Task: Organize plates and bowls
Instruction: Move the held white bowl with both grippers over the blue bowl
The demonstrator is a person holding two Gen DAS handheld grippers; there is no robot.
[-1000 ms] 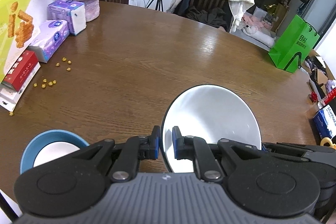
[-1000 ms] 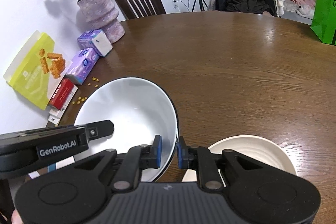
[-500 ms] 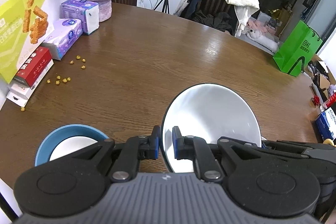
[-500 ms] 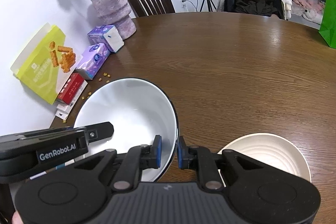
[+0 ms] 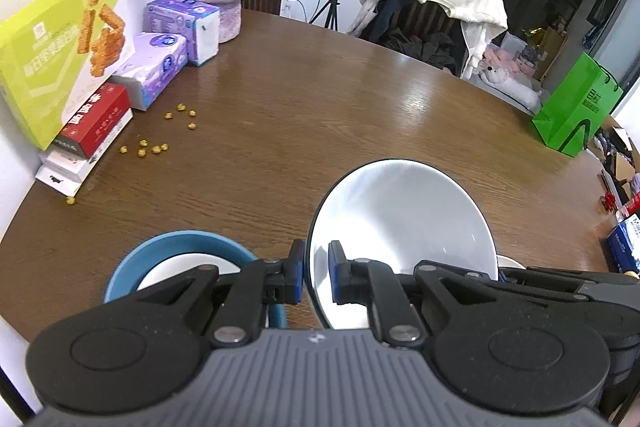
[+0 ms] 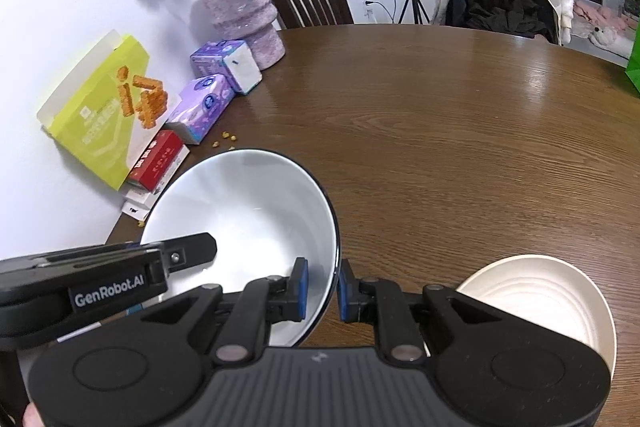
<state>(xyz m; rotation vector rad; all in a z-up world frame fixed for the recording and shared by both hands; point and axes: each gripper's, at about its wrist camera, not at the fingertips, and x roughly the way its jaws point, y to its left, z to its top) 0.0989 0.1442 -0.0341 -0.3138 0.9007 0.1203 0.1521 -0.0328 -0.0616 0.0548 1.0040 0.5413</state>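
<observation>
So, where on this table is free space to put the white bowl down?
The wooden table is bare across its middle and far side, between the tissue packs and the green bag. Crowded: the left edge with boxes and yellow crumbs, and near, the blue bowl and cream bowl.

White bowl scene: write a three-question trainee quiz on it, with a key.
1. True or false: both tools grip the white bowl.
2. Which dish sits below the left tool? A) the blue bowl B) a glass cup C) a steel pan
3. Fill in: the cream dish lies beside the ____ tool.

Key:
1. True: the left tool clamps one side of the rim and the right tool the opposite side.
2. A
3. right
</observation>
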